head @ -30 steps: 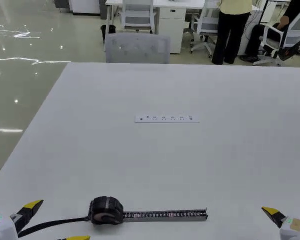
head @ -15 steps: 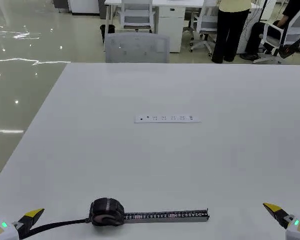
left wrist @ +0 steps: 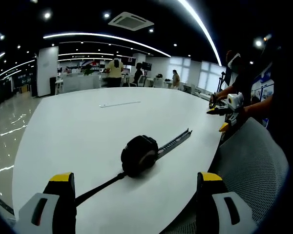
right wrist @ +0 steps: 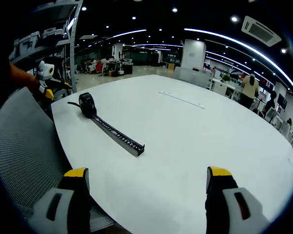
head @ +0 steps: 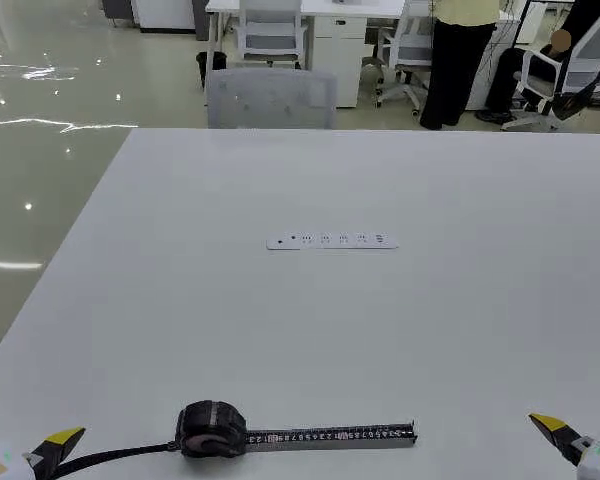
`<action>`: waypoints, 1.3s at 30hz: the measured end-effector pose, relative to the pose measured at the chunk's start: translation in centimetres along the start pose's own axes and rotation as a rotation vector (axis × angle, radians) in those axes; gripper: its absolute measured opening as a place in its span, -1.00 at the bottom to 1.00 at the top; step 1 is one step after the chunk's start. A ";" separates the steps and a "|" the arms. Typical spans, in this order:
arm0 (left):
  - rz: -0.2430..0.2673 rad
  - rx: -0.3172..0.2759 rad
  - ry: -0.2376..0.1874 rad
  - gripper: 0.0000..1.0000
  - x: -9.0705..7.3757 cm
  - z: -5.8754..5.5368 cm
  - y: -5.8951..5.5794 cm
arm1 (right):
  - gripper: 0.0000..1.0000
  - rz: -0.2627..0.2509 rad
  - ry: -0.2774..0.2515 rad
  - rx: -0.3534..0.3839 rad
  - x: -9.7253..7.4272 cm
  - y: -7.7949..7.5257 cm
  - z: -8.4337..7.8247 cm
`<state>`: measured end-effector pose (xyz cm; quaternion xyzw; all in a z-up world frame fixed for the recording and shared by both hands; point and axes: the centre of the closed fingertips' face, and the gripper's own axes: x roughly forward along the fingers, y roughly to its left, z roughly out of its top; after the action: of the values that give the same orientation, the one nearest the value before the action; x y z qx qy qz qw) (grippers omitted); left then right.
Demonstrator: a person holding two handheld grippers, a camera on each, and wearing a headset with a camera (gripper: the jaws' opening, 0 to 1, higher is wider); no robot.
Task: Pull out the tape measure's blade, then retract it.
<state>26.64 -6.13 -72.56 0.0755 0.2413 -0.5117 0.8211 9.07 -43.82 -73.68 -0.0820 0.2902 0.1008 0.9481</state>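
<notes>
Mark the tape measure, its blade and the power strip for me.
tape measure (head: 212, 429), head view, middle of the black case.
blade (head: 330, 436), head view, midway along the pulled-out length.
power strip (head: 331, 241), head view, centre of its top face.

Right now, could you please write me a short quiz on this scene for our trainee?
1. Fill in: the left claw and the right claw both stand ___, holding nothing.
2. True or false: the blade lies pulled out of the tape measure on the table.
3. Which claw is nearer the blade's free tip? A) left B) right
Key: 1 open; 2 true; 3 B.
</notes>
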 end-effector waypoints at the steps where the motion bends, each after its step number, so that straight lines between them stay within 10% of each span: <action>1: -0.001 0.003 0.000 1.00 0.0 0.0 0.0 | 1.00 -0.002 0.000 -0.001 -0.1 0.0 0.0; 39: -0.009 0.004 0.032 1.00 1.4 1.5 -1.1 | 1.00 0.007 0.060 -0.012 -1.1 0.3 -1.2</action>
<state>26.71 -8.33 -71.78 0.0843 0.2536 -0.5145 0.8148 7.49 -43.92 -74.08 -0.0895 0.3183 0.1035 0.9381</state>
